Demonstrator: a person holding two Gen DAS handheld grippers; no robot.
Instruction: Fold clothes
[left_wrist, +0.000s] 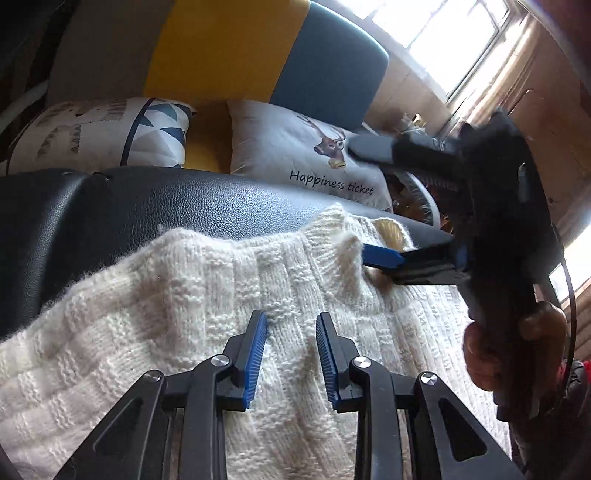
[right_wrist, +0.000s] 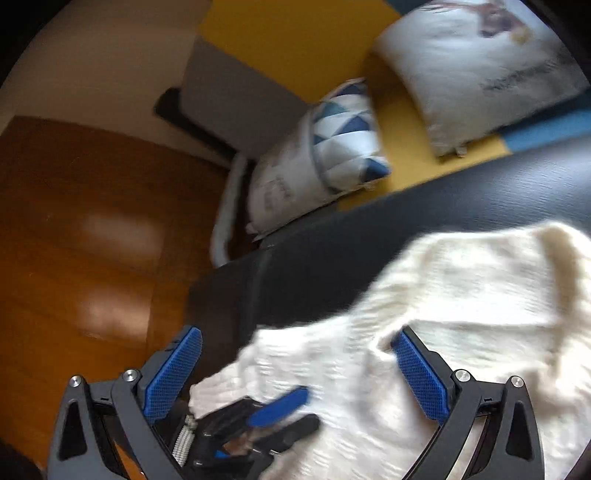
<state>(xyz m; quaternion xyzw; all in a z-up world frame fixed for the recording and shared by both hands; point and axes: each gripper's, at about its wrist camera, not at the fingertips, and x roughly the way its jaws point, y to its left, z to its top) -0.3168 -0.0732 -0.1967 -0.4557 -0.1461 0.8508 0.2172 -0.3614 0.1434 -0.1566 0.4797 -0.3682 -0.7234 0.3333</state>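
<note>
Cream knit sweater (left_wrist: 207, 295) spread out on the black leather bench (left_wrist: 147, 206), both tongs hovering over it.

Left gripper (left_wrist: 291, 347) parted, blue pads apart with nothing between them, just above the knit near the bench's front edge. Right gripper (right_wrist: 295, 369) spread wide, one blue pad (right_wrist: 421, 376) down against a raised fold of the sweater, the other out past the bench's end over the wooden floor (right_wrist: 74, 221); not clamped on anything. Seen from the left wrist, lower finger poking at the collar near the far edge. Two cushions (left_wrist: 303, 147) behind on the yellow-and-blue sofa (left_wrist: 221, 48). Right view pretty blurry.
</note>
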